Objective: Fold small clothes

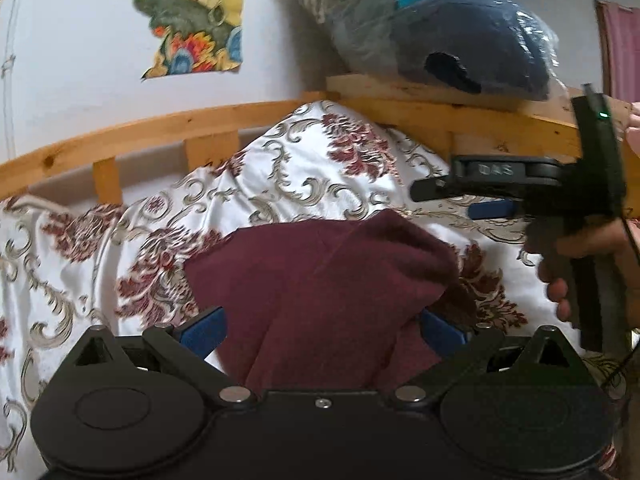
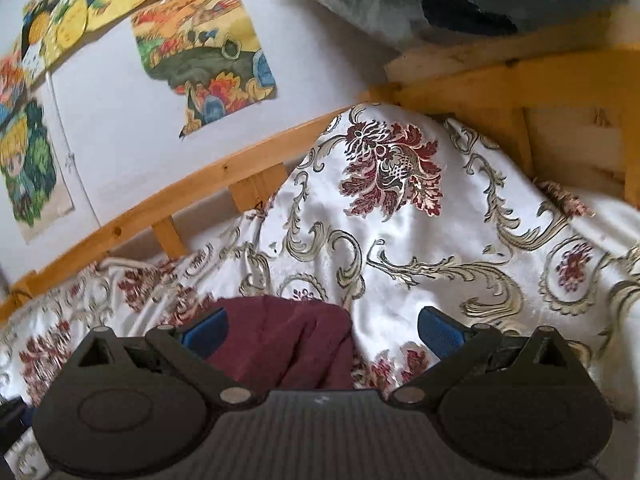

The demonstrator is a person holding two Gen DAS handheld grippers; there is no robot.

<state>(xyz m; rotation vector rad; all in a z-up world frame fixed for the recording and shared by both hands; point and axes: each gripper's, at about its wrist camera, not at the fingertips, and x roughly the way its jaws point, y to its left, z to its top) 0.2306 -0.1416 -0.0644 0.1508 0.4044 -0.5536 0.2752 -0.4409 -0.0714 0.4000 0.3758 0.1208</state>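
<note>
maroon garment [image 1: 320, 284] lies bunched on the bed, on a white bedspread [image 1: 304, 168] patterned with dark red flowers and grey-gold scrolls. left gripper [image 1: 322, 330] sits low over it, blue-padded fingers [image 1: 204, 330] spread wide, the cloth filling the gap between them and running under the gripper body; whether the pads touch the fabric, cannot tell. in the left wrist view the right gripper [image 1: 480, 200] shows side-on at the right edge, held in the person's hand [image 1: 576, 264], above the bedspread just past the garment's far right corner; one blue pad visible there, its gape not readable from that angle. right wrist view settles it: right gripper [image 2: 322, 330] fingers [image 2: 440, 334] spread wide, nothing between them but cloth lying below. garment [image 2: 288, 340] sits under the left finger and centre of that gap, bedspread [image 2: 420, 232] under the right finger. bedspread heaps up into a mound toward the wooden bed rail [image 1: 160, 128]. behind the rail a pale wall with a torn colourful poster [image 1: 192, 16]; more posters [image 2: 36, 160] at left in the right wrist view. a plastic-wrapped bundle of blue fabric [image 1: 440, 28] rests on the wooden ledge at upper right.
</note>
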